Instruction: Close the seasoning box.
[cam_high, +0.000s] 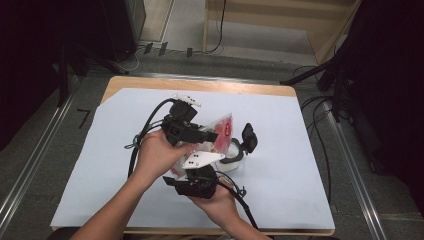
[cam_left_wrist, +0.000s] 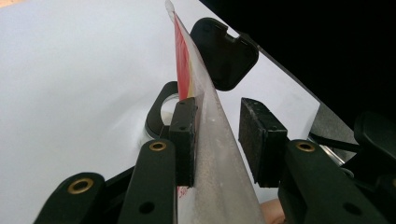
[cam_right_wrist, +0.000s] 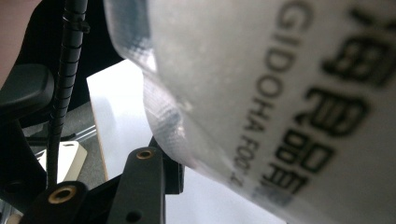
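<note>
A clear plastic pouch (cam_high: 223, 129) with red print is held up over the middle of the table. My left gripper (cam_high: 210, 136) reaches in from the left. In the left gripper view the pouch (cam_left_wrist: 210, 140) runs between the jaws, against the left pad (cam_left_wrist: 184, 140), with a thin gap to the right pad. My right gripper (cam_high: 200, 175) sits under the pouch's lower end and carries it. In the right gripper view the pouch (cam_right_wrist: 261, 93) covers one jaw, and the other finger (cam_right_wrist: 149, 182) lies at its edge. A round white tub (cam_high: 233, 161) with an open black lid (cam_high: 249, 136) stands just beyond.
A white sheet (cam_high: 280, 190) covers the wooden table. Cables (cam_high: 320, 150) and dark stands run along the right side. A wooden frame (cam_high: 280, 20) stands at the back. The tub's black rim (cam_left_wrist: 156, 109) and lid (cam_left_wrist: 224, 53) lie ahead of the left gripper.
</note>
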